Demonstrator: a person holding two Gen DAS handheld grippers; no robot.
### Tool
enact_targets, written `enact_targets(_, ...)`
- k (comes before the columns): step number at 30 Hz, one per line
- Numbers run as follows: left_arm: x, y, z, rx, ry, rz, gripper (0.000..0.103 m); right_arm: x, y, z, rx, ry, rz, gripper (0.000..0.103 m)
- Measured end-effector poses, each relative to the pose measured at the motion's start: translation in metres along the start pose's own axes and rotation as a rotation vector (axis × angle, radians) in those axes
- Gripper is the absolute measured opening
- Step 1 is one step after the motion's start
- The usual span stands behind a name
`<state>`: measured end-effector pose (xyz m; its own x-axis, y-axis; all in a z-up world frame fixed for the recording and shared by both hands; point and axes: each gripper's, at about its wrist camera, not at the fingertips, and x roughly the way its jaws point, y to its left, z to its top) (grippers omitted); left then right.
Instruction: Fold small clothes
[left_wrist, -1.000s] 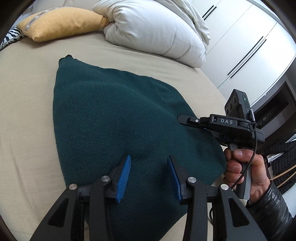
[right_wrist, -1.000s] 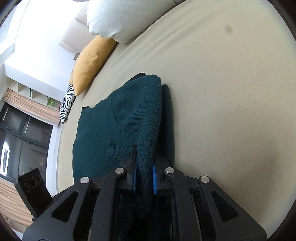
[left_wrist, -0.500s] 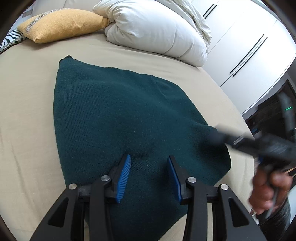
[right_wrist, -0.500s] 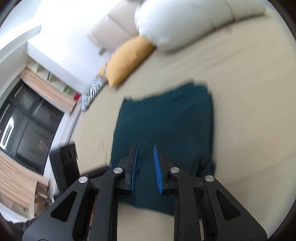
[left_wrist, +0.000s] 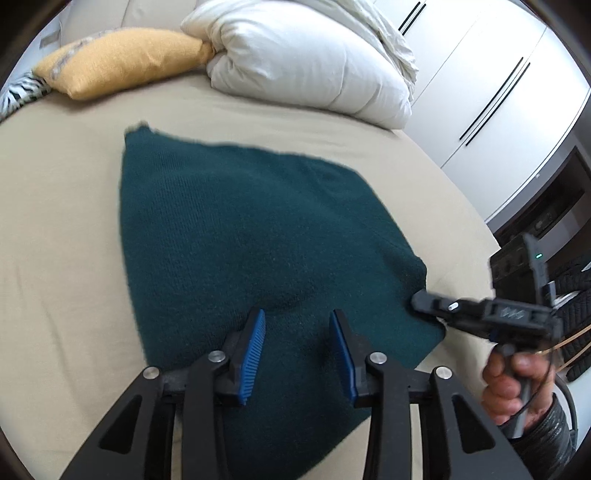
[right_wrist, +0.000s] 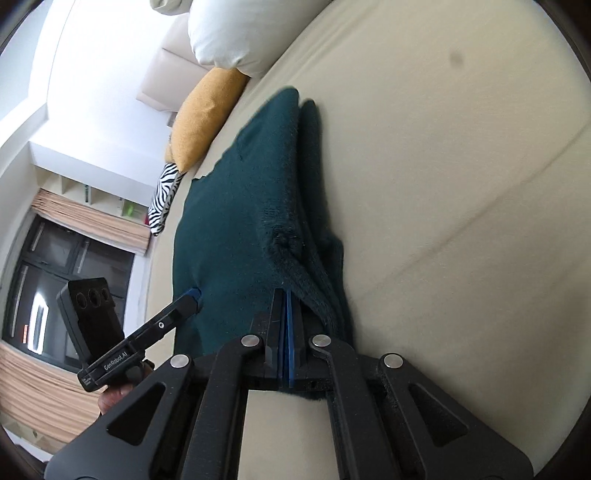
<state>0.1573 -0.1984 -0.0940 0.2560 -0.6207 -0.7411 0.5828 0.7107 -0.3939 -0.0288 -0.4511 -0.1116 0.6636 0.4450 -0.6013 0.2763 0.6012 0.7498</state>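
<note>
Beige bed (left_wrist: 55, 236) bears green garment (left_wrist: 251, 236) tapering toward pillows; left gripper (left_wrist: 297, 334) fingers spread, right gripper (right_wrist: 284, 295) pinching its edge.

Bed (left_wrist: 55, 229) covered by a smooth beige sheet, with faint crease lines running across its surface in the right wrist view. A dark green knitted garment (left_wrist: 251, 236) lies flat on the sheet near the middle, folded so that two layers show along its right edge (right_wrist: 310, 147); one small point of fabric sticks out at its far left corner. At the head of the bed, a mustard-yellow cushion (left_wrist: 125, 62) rests on the sheet, touching a bulky white folded duvet (left_wrist: 306, 62) to its right. A zebra-striped cushion (left_wrist: 18, 92) lies just beside the yellow one, at the far left.
</note>
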Motion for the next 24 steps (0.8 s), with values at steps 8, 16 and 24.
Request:
enact_targets(8,0.02,0.003,0.04,0.051,-0.031,0.121,0.042,0.042,0.032,0.042,-0.062,0.014,0.033,0.008)
enact_targets(16,0.048,0.023,0.042,0.028,0.006,0.08,0.041,0.049,-0.007,0.047,-0.011,-0.027,0.055,0.0)
enact_targets(24,0.05,0.016,0.038,0.069,0.008,0.109,0.041,0.036,0.047,0.086,-0.111,-0.006,0.032,0.008)
